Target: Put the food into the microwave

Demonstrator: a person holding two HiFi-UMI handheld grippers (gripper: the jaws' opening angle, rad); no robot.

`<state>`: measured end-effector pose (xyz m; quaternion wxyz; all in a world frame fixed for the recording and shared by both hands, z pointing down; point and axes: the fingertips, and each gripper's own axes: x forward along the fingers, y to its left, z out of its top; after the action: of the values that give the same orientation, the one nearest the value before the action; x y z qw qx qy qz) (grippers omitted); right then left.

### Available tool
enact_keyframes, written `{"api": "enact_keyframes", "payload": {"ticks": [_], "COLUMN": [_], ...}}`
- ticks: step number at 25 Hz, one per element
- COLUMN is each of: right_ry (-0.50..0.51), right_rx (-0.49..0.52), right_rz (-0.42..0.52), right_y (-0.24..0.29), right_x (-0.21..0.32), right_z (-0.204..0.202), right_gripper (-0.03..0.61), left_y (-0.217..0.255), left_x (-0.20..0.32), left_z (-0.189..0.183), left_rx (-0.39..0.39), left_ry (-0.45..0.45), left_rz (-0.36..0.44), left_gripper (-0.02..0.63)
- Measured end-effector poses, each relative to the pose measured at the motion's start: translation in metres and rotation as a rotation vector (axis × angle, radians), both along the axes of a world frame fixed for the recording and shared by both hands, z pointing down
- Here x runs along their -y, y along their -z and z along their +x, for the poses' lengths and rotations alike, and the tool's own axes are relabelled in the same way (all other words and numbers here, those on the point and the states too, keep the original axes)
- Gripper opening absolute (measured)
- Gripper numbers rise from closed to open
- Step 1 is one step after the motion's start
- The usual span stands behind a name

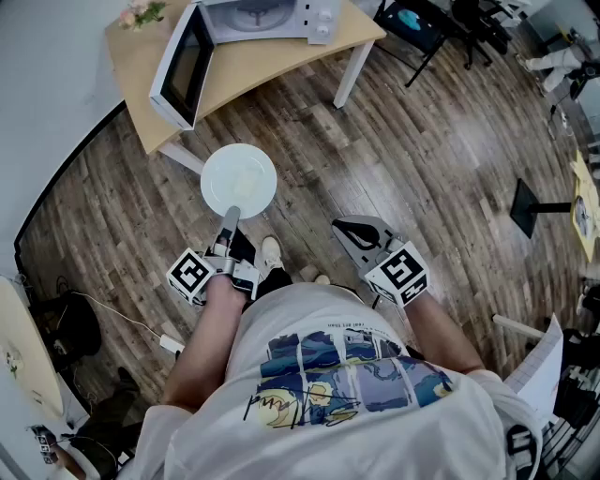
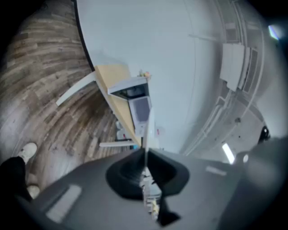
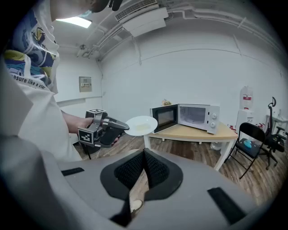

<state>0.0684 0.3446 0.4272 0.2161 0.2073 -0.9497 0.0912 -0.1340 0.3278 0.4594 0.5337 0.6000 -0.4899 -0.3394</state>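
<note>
– Checking the left gripper (image 1: pixel 228 217) first. Jaws?
– Clenched on the rim of a round white plate (image 1: pixel 239 178). The left gripper view shows that rim edge-on, a thin white line pinched between the pads. The plate sits roughly level, out ahead of the person.
– Food?
– A pale, flat patch of food (image 1: pixel 246 186) near the plate's middle. Cannot tell what kind.
– Plate against the target?
– In the air over the brown wood-plank floor (image 1: pixel 422 159), short of the light wooden counter (image 1: pixel 281 66). It touches only the jaws. Not inside the white microwave (image 1: pixel 281 17).
– Microwave?
– Standing on the counter, with its dark-windowed door (image 1: pixel 183 66) swung wide open toward the counter's edge. The pale cavity faces the person.
– Right gripper (image 1: pixel 345 230)?
– Jaws pressed together with nothing between them. Its own view shows the ribbed black pads meeting at the tips. In the head view it sits to the lower right of the plate, well apart from it and angled down toward the floor.
– Anything else noted?
– A small bunch of pinkish flowers (image 1: pixel 141 13) at the counter's corner, beside the microwave. A black folding chair (image 3: pixel 249 137) stands right of the counter in the right gripper view. The person's white shoe (image 1: pixel 270 251) is on the floor, below the plate in the head view.
</note>
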Motion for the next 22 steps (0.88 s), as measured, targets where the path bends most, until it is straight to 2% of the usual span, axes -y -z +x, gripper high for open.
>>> {"api": "enact_keyframes", "payload": {"ticks": [3, 8, 11, 16, 18, 22], "right_ry": [0.002, -0.014, -0.041, -0.071, -0.067, -0.031], "right_rx": [-0.009, -0.018, -0.01, 0.001, 0.007, 0.006], "right_rz": [0.004, 0.003, -0.013, -0.037, -0.044, -0.018], "right_y": [0.001, 0.007, 0.008, 0.003, -0.001, 0.0], "right_x": [0.009, 0.048, 0.062, 0.097, 0.121, 0.175], "right_z": [-0.022, -0.075, -0.089, -0.078, -0.072, -0.057], "right_gripper": [0.006, 0.006, 0.006, 0.016, 0.058, 0.06], "left_y": [-0.002, -0.005, -0.008, -0.017, -0.022, -0.02], "left_x": [0.013, 0.062, 0.085, 0.121, 0.142, 0.186], "left_z": [-0.011, -0.048, -0.057, -0.049, -0.043, -0.03], "left_rx": [-0.011, 0.001, -0.006, -0.027, -0.03, -0.043], "left_ry": [-0.026, -0.078, -0.099, -0.094, -0.093, -0.069], "left_rz": [0.004, -0.019, -0.015, -0.018, -0.027, -0.023], "left_gripper": [0.018, 0.018, 0.018, 0.018, 0.019, 0.02]}}
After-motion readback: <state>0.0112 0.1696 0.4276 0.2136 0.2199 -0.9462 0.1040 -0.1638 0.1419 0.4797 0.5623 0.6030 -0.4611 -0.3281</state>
